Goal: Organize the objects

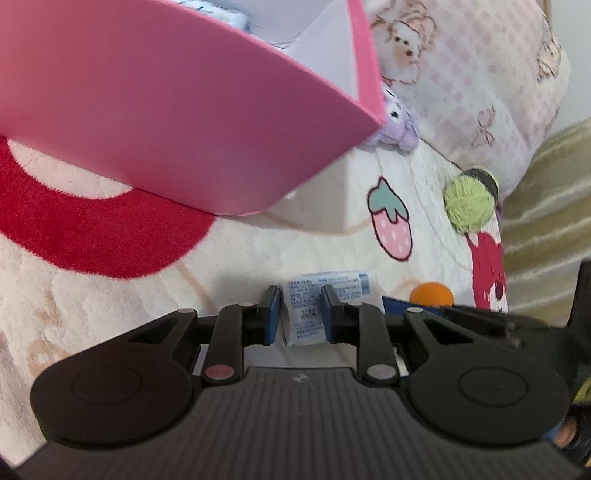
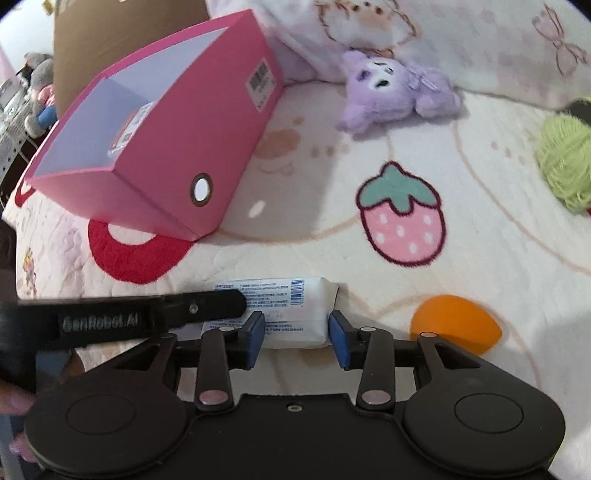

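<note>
A white tissue pack (image 2: 295, 314) with blue print lies on the blanket. My right gripper (image 2: 297, 332) is open, with the pack's near end between its blue pads. My left gripper (image 1: 300, 314) has its jaws around the same pack (image 1: 314, 295) from the left; I cannot tell whether they press it. A pink box (image 2: 177, 147) with a white inside stands tilted on the blanket at the left, open side up, and it fills the upper left of the left wrist view (image 1: 166, 110). A packet lies inside it.
A purple plush toy (image 2: 391, 88) lies at the back. A green yarn ball (image 2: 565, 158) is at the right, also in the left wrist view (image 1: 469, 203). An orange sponge (image 2: 454, 317) lies by my right gripper. A patterned pillow (image 1: 480, 74) is behind. A cardboard box (image 2: 110, 33) stands far left.
</note>
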`<state>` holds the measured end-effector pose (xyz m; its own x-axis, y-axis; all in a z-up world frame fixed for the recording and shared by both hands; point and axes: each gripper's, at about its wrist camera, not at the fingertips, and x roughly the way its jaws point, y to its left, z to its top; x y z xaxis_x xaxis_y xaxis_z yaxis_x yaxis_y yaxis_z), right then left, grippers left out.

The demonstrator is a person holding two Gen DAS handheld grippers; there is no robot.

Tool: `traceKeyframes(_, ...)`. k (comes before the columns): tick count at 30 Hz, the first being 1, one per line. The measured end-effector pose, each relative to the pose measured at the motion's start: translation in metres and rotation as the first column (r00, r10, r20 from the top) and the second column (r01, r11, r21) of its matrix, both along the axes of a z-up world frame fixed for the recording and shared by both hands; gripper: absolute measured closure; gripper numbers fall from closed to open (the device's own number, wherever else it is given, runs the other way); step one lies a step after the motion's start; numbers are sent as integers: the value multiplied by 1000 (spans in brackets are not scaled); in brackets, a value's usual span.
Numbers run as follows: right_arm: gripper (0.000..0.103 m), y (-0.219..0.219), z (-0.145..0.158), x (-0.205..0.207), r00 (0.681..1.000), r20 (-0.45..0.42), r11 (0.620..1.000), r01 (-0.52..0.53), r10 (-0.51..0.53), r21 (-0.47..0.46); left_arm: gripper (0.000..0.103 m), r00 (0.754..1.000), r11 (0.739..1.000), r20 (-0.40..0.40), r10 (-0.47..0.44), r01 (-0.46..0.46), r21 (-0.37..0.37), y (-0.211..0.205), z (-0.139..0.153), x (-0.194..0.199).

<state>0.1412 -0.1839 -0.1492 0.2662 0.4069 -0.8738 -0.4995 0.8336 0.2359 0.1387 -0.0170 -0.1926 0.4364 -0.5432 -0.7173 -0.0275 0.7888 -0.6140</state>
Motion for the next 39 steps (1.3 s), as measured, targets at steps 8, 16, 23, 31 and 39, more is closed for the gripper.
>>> traceKeyframes(8,26,20,-4,-11,996,54,996,-73,75,-44,80,1000,1000,0,2,-2,-2,-2,-3,4)
traceKeyframes(16,22,23,-13,-7,997,42,997,-59,61,-41,77,1000,1000,-1,-6,6,18,-6,-4,6)
traceKeyframes(23,21,26,-13,-12,996,60,996,-62,66,-62,76,1000,1000,5,-6,6,14,-7,-5,5)
traceKeyframes(31,19,39,-15,-19,996,47,989,-70,77,-133,76,1000,999,17,-22,21,33,-12,-2,2)
traceKeyframes(39,20,42,-6,-31,993,51,987,-97,104,-124,76,999,998,-22,-37,38,49,-7,11,-8)
